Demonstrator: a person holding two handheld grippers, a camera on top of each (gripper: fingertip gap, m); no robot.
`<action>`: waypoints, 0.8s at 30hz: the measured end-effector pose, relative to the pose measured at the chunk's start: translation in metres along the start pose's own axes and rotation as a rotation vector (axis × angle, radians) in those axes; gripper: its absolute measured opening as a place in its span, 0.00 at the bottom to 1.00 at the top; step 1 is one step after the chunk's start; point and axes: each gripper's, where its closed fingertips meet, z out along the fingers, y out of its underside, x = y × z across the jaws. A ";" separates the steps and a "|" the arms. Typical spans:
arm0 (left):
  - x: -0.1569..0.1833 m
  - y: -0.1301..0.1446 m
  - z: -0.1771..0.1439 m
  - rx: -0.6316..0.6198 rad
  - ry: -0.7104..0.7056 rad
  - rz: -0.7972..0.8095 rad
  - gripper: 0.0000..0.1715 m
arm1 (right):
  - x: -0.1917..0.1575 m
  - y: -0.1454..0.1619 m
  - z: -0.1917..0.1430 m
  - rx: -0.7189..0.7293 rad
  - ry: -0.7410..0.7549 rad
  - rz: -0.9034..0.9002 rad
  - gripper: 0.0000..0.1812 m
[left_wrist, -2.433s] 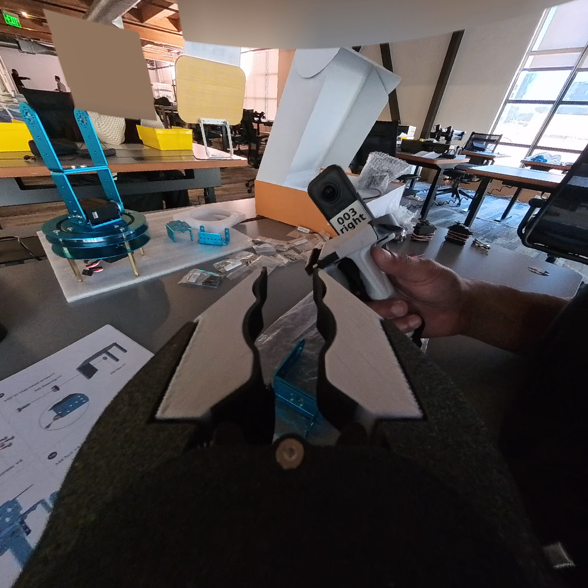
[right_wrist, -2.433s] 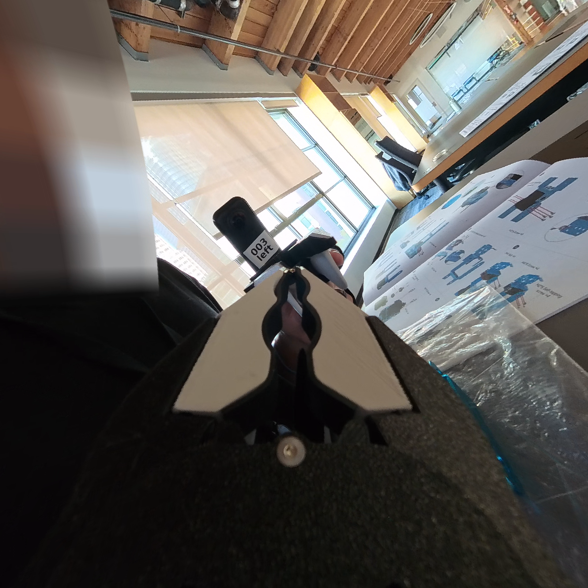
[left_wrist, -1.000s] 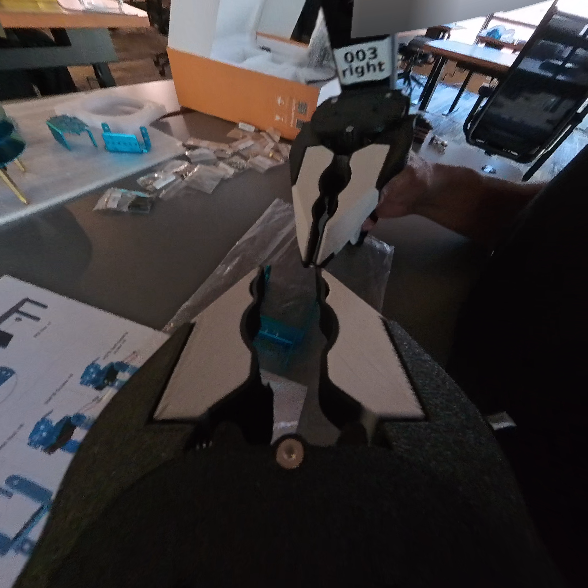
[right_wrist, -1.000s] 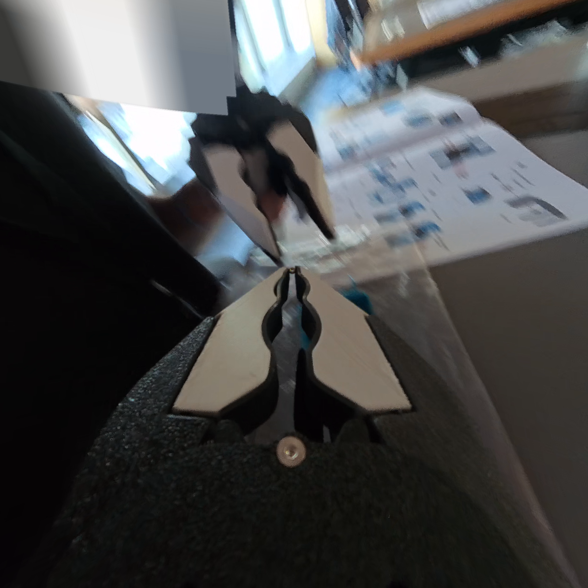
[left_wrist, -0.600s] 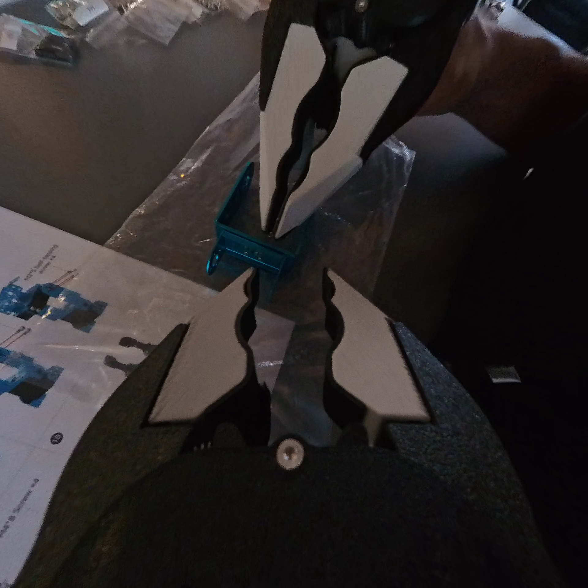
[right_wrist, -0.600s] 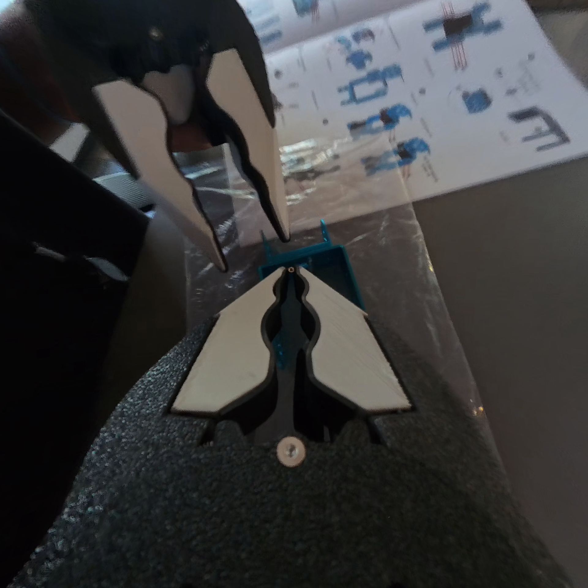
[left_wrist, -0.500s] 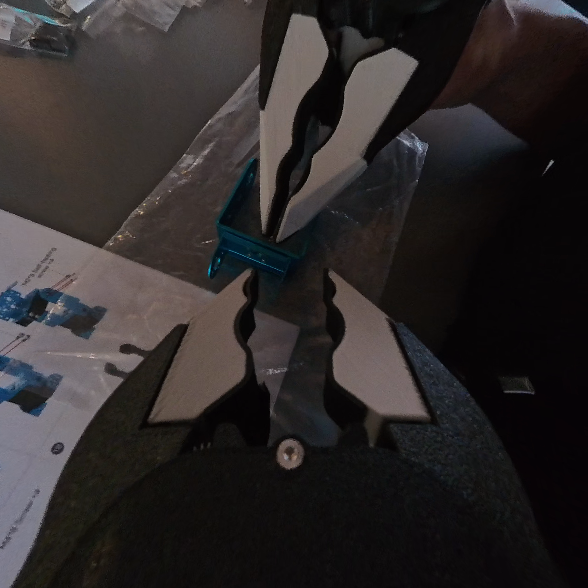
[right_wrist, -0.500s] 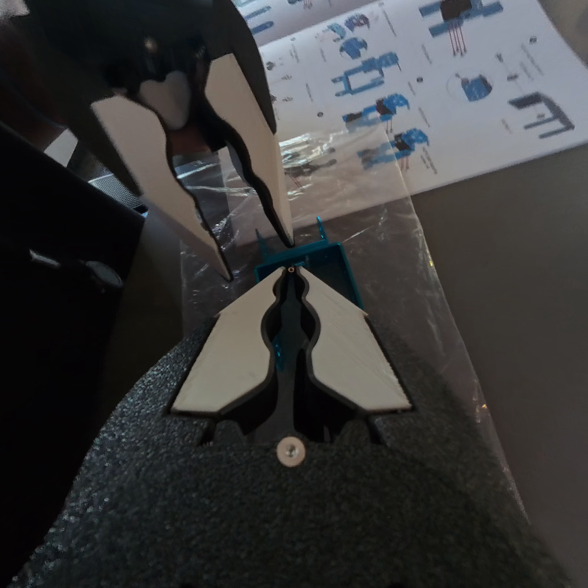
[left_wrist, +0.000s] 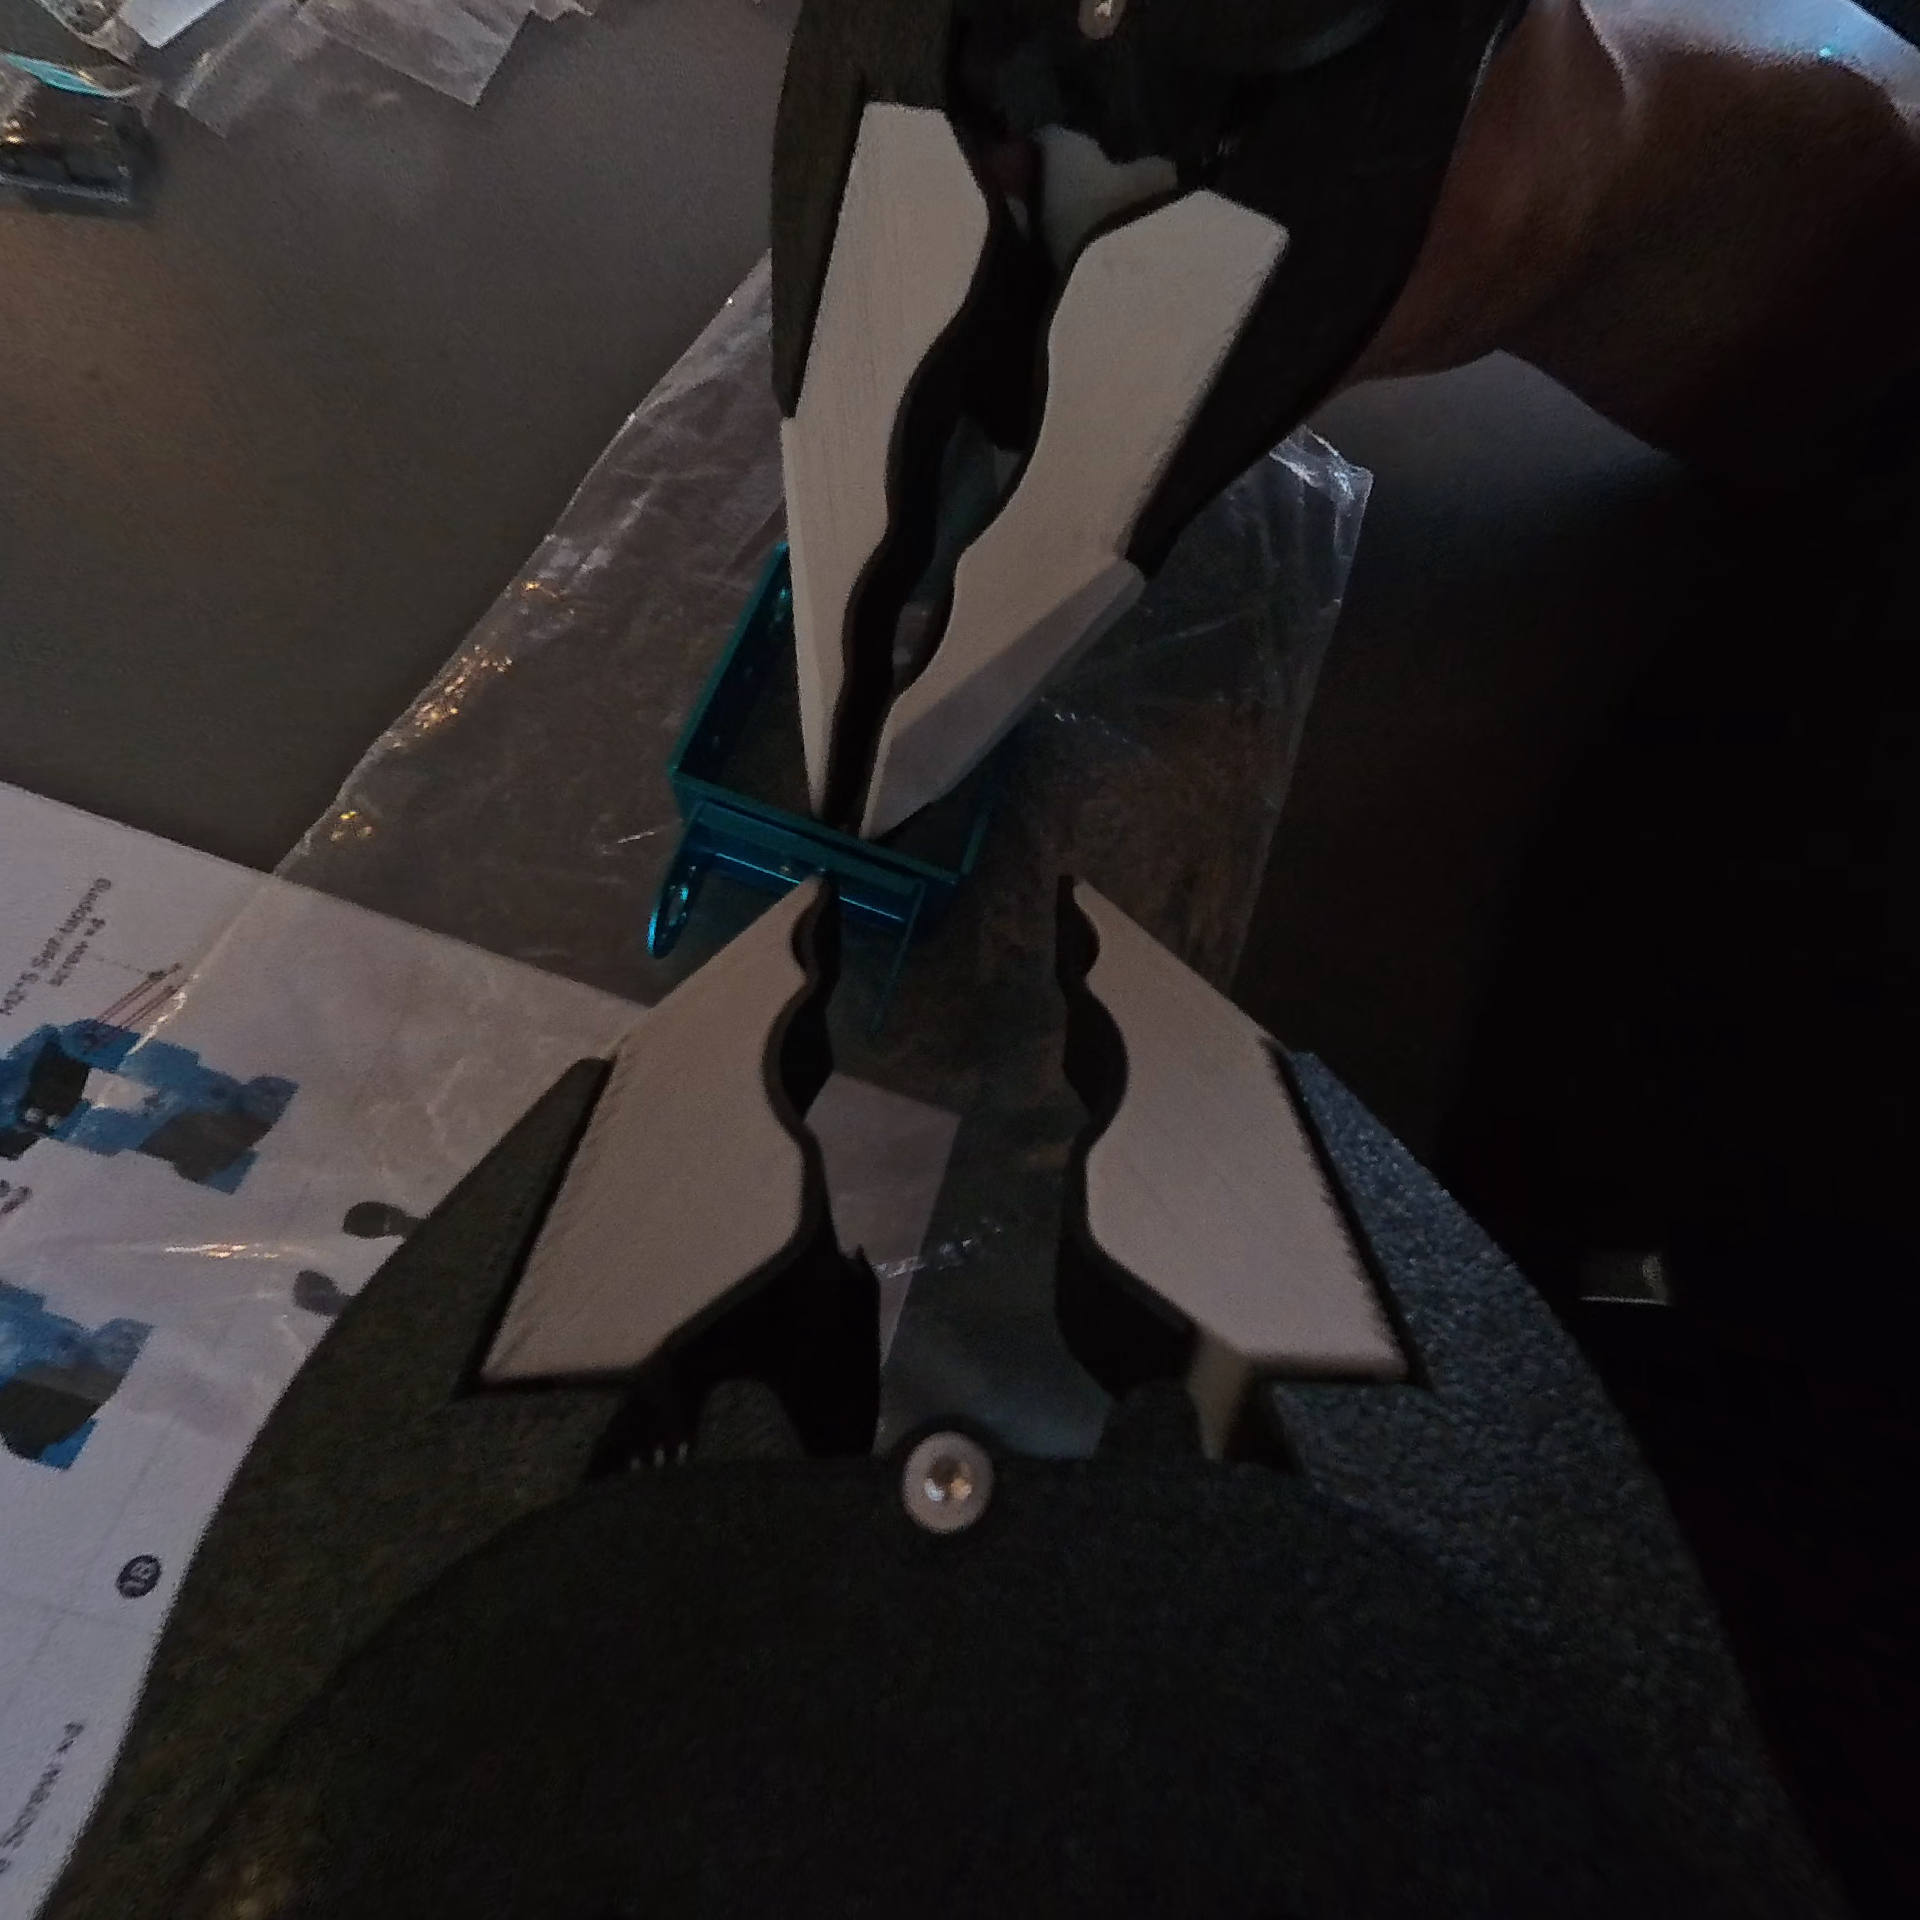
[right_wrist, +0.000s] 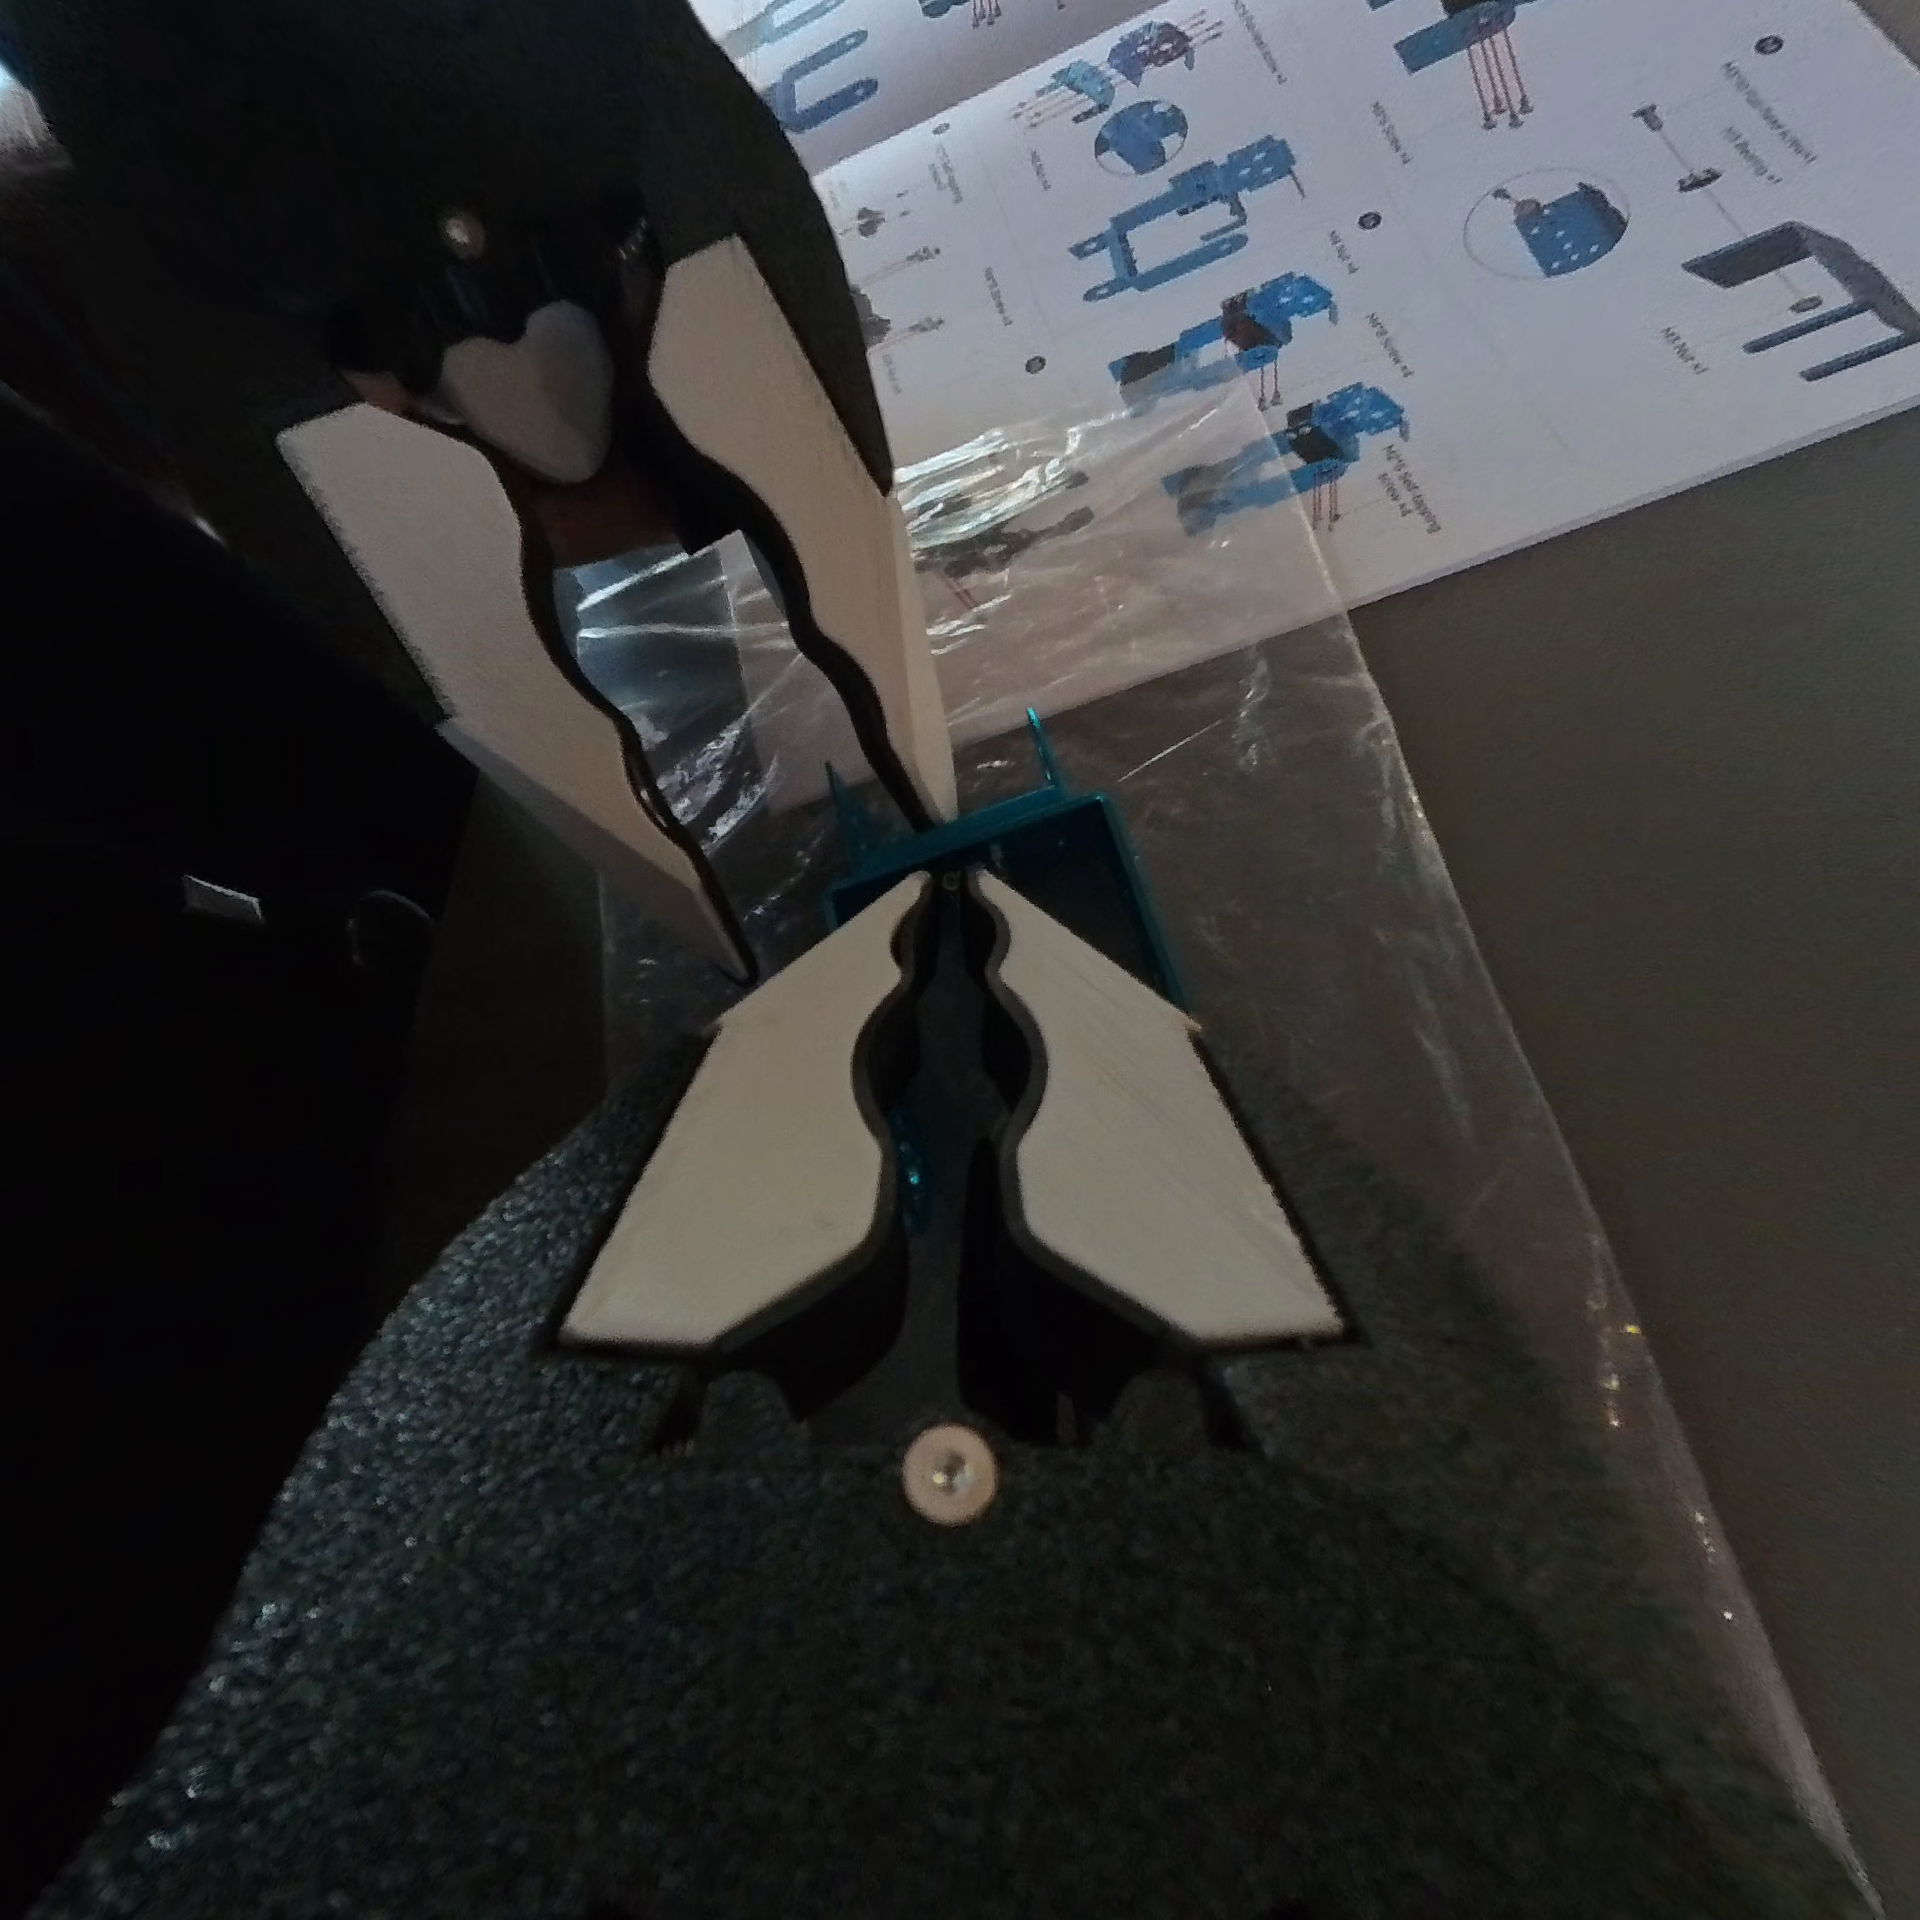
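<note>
A small blue metal bracket (left_wrist: 790, 831) lies in a clear plastic bag (left_wrist: 520, 727) on the grey table (left_wrist: 312, 364). My left gripper (left_wrist: 940, 894) is open and empty, with its left fingertip just at the bracket's near wall. My right gripper (left_wrist: 852, 821) comes in from the far side, shut, with its tips against the bracket's wall. In the right wrist view the right gripper (right_wrist: 951, 881) pinches a tiny brass-coloured part at its tips, right at the bracket (right_wrist: 1049, 842). The open left gripper (right_wrist: 836, 888) stands opposite it.
A white instruction sheet (left_wrist: 208, 1039) with blue drawings lies left of the bag, partly under it; it also shows in the right wrist view (right_wrist: 1351, 312). Small packets (left_wrist: 62, 166) lie at the far left. A person's hand (left_wrist: 1662, 208) holds the right gripper.
Both grippers have come down from mid-air and tilted onto the bracket in the bag. In the last half second they have hardly moved.
</note>
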 end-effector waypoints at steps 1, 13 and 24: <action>0.000 0.000 0.000 0.000 -0.002 0.001 0.24 | 0.000 0.000 0.000 0.001 -0.002 0.004 0.01; -0.001 0.000 0.003 -0.008 -0.059 0.035 0.23 | -0.001 0.003 0.000 0.011 -0.041 0.068 0.02; 0.000 0.000 0.004 -0.007 -0.063 0.037 0.23 | -0.002 0.003 0.001 0.021 -0.096 0.156 0.01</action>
